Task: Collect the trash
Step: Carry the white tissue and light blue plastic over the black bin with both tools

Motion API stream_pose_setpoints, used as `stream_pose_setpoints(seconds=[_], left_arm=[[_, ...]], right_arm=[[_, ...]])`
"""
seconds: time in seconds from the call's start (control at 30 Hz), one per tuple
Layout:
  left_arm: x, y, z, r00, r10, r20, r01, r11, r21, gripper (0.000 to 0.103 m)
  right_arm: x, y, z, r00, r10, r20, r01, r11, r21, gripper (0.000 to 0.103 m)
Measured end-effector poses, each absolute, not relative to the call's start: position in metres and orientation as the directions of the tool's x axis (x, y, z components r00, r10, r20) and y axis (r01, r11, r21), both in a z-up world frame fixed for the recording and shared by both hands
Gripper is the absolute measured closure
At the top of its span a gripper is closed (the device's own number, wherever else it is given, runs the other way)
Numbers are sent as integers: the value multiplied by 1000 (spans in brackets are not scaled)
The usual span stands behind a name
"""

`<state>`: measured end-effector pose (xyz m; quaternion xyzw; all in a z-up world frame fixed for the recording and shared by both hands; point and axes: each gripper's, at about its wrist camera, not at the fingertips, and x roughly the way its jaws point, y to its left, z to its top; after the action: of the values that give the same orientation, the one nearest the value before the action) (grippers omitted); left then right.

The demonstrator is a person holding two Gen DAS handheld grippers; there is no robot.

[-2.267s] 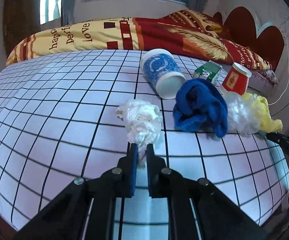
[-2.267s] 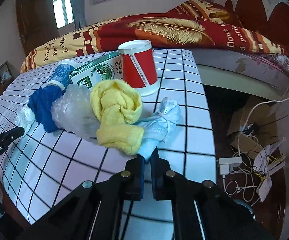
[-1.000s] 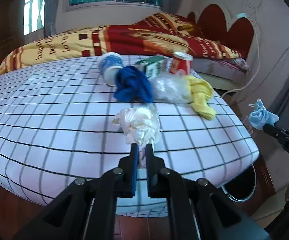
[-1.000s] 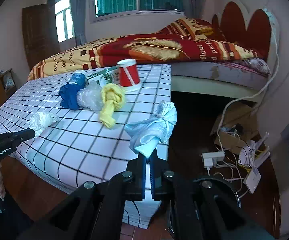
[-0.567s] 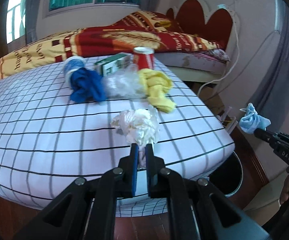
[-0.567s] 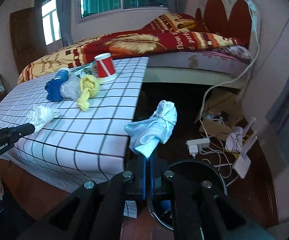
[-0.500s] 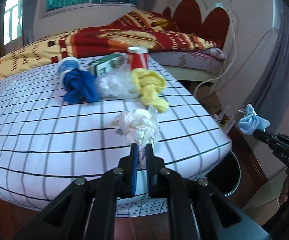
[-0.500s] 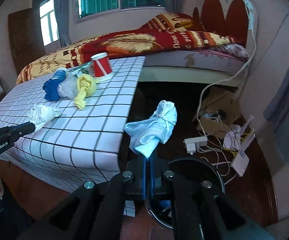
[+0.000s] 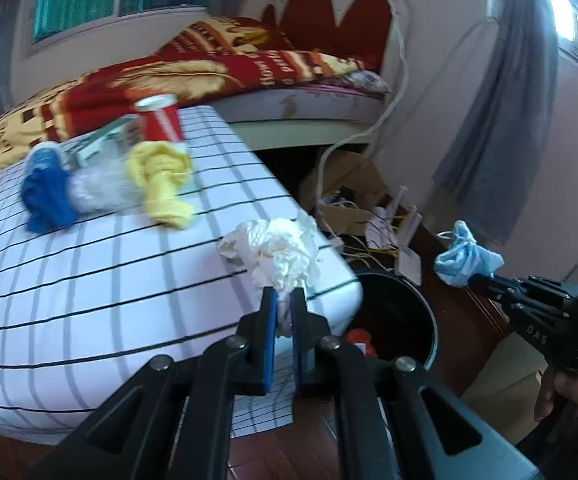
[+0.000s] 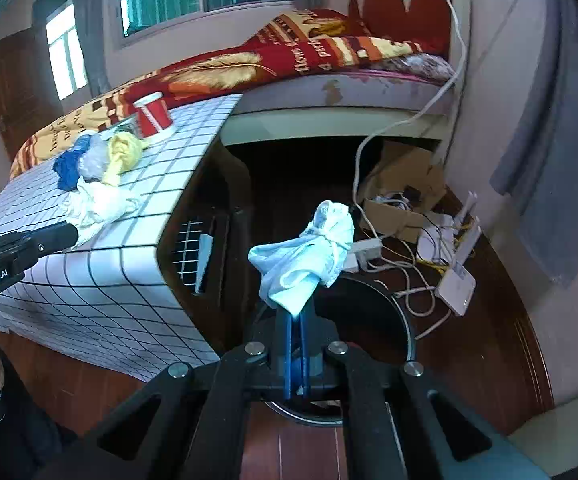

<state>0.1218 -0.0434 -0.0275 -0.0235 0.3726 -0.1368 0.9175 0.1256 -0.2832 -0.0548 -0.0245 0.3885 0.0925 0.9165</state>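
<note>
Trash is in both grippers. The left gripper (image 9: pixel 284 300) is closed tight on a crumpled white wad (image 9: pixel 275 252), held up in the air past the corner of the worktop (image 9: pixel 89 280). The right gripper (image 10: pixel 296 320) is closed tight on a light blue bundle (image 10: pixel 305 264) tied with a knot, and holds it up over the round black bin (image 10: pixel 401 320) on the floor.

From the left wrist view, the bin (image 9: pixel 417 320) stands on the floor just beside the worktop's corner, with something red (image 9: pixel 357 338) inside it. The right gripper shows there too, off to the right, with the blue bundle (image 9: pixel 465 260) at its tip.

More things lie together on the checked worktop: a blue cloth (image 9: pixel 47 196), a clear plastic bag (image 9: pixel 101 188), a yellow cloth (image 9: pixel 161 184), a red paper cup (image 9: pixel 161 122) standing upright, and a green box (image 9: pixel 97 144) behind them. A bed with a red and yellow blanket (image 10: pixel 269 60) is behind the worktop. White cables and a cardboard box (image 10: pixel 405 176) sit on the floor by the wall.
</note>
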Motion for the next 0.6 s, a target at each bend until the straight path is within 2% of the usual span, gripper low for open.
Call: stream_pose_setpoints(seconds=[0.3, 0.6], left_arm=[[124, -101, -36, 631, -353, -691, 348, 925, -154, 95], [126, -144, -63, 558, -397, -729, 411, 895, -173, 95]], right_arm=[[114, -324, -72, 660, 99, -745, -132, 991, 15, 99], [114, -348, -101, 615, 113, -781, -113, 992, 55, 99]])
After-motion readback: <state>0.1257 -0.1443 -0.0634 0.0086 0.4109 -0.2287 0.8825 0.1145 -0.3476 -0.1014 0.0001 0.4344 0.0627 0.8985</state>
